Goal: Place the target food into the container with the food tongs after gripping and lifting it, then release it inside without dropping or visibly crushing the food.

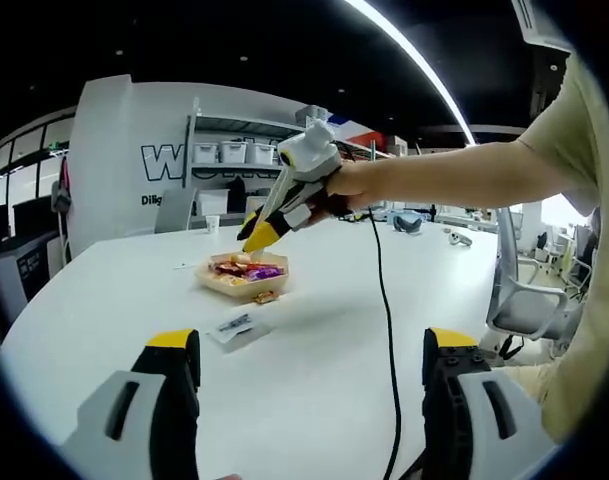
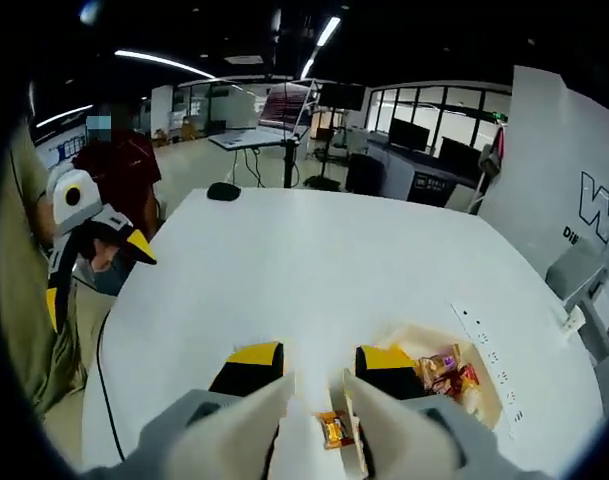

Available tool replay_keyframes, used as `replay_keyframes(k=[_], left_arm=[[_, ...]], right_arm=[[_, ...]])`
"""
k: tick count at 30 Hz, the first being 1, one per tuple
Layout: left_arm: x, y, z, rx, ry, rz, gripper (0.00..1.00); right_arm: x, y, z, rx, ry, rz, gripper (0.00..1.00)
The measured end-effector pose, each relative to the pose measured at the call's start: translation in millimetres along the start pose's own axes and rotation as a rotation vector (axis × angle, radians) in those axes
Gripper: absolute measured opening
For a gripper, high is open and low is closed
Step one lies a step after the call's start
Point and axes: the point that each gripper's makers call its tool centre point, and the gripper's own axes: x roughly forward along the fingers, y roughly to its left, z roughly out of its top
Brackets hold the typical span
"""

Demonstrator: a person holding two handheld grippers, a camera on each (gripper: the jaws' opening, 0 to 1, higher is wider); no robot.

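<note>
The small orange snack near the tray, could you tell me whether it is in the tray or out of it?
Out. The orange snack lies on the white table beside the tray, between the right gripper's open jaws.

Left gripper view sits low near the round white table (image 1: 314, 370) edge, facing across it toward the distant shallow beige food tray (image 1: 240, 283); right gripper view looks steeply down, close over that tray (image 2: 484, 385), sharing tabletop and tray.
</note>
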Motion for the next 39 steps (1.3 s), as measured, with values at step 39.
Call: replay_keyframes(k=[39], left_arm=[[-4.7,6.0,-2.6,0.001,0.006,0.011,0.9]], right_arm=[[36.2,67.9,-6.7,-0.172,-0.02,0.165,0.25]])
